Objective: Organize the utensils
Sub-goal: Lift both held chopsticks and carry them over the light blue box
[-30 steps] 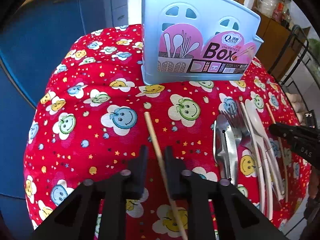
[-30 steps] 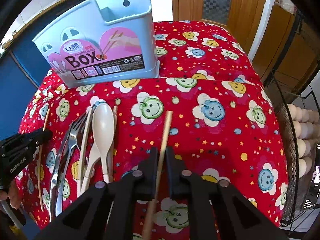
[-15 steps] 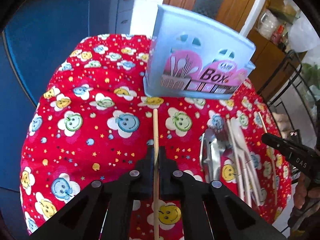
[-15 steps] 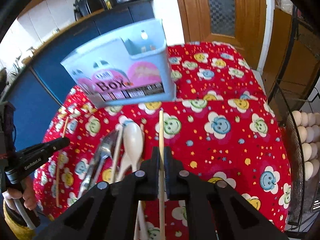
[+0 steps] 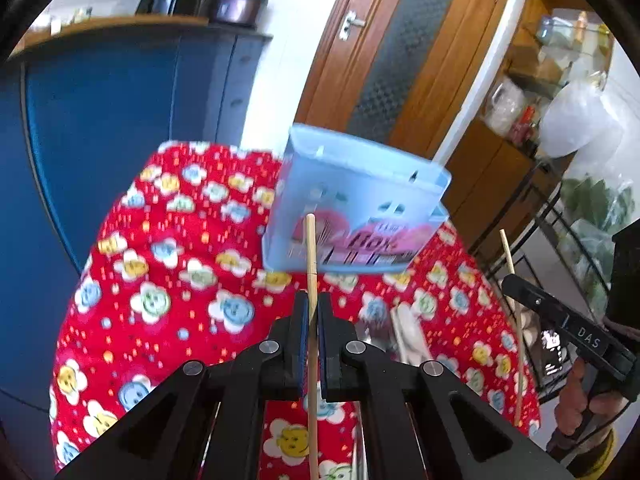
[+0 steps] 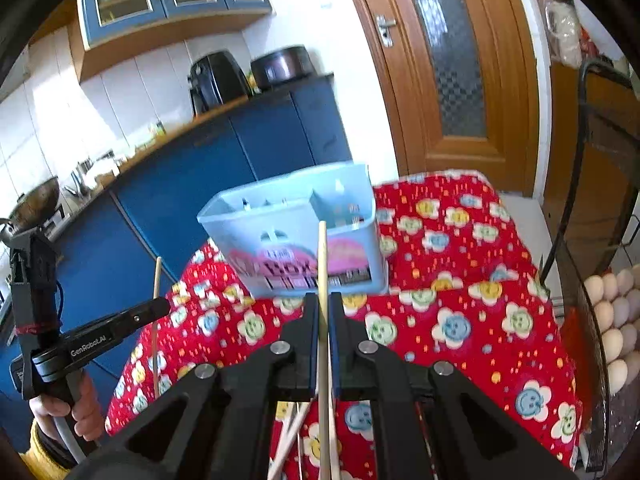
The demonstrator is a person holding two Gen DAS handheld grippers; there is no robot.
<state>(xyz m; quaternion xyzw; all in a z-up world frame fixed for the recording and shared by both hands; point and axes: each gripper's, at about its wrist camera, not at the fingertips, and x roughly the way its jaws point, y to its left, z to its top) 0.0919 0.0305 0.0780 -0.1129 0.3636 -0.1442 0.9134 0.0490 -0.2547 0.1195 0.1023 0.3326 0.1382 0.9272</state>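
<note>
My left gripper [image 5: 313,298] is shut on a wooden chopstick [image 5: 311,248], which points up in front of the light blue utensil box [image 5: 360,200]. That box stands at the far side of the red flowered tablecloth [image 5: 168,264]. My right gripper [image 6: 324,304] is shut on a second chopstick [image 6: 322,256], lined up with the box [image 6: 288,216]. Each view also shows the other gripper held above the table, the right gripper [image 5: 507,282] and the left gripper [image 6: 161,306], each with its stick. A white spoon [image 5: 408,332] and metal cutlery lie on the cloth, partly hidden.
Blue cabinets [image 6: 248,148] stand behind and left of the table. A black wire rack with eggs [image 6: 612,312] is close at the right edge. A wooden door [image 6: 452,60] is behind. A hand [image 6: 80,412] holds the left gripper's handle.
Both grippers rose off the cloth with their chopsticks and tilted up toward the box. The left jaws, apart around the stick a second ago, closed on it.
</note>
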